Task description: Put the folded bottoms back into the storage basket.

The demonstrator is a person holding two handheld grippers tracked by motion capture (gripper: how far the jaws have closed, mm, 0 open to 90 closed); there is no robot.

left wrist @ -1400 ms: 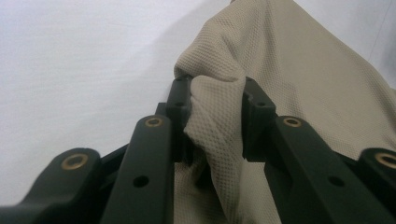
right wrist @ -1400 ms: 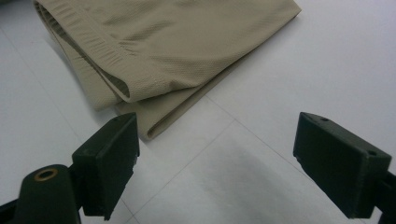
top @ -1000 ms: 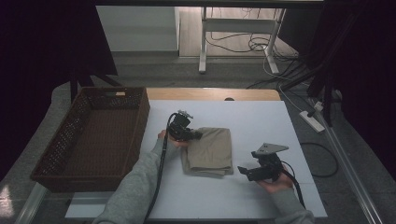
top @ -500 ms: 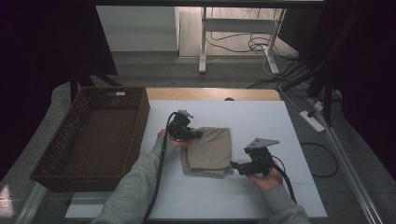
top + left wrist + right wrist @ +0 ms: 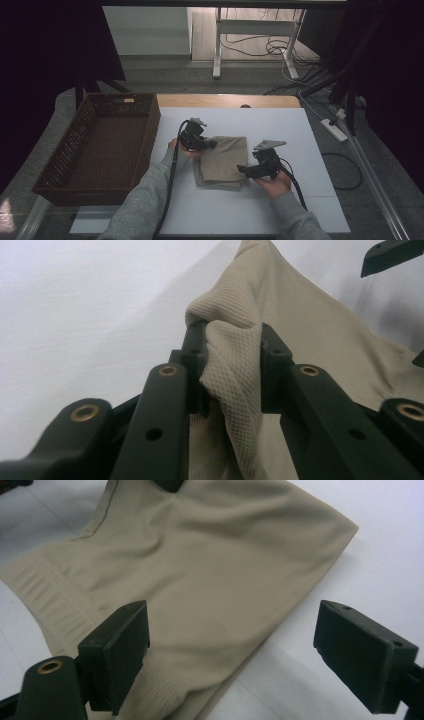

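The folded tan cloth (image 5: 222,162) lies flat on the white desk (image 5: 300,200), just right of the brown wicker basket (image 5: 100,145). The left gripper (image 5: 210,143) has its fingers (image 5: 195,347) clamped on a bunched fold at the cloth's upper left corner. The right gripper (image 5: 242,170) sits at the cloth's lower right edge with its fingers (image 5: 117,645) spread wide and nothing held; one pad lies over the cloth, the other over bare desk.

Procedure for the grasp in hand, as judged from this position:

1. Hold the left gripper steady. Pulling now would drag the folds apart.
2. Lower the right gripper until the outer pad slides under the cloth edge, then advance so all layers sit between the pads.
3. Close fully on the edge. Check that the hem and every layer beneath it are caught.
4. Lift both grippers together and level, keeping the cloth lightly taut, so that the bundle holds its shape for transfer, probably to the basket.
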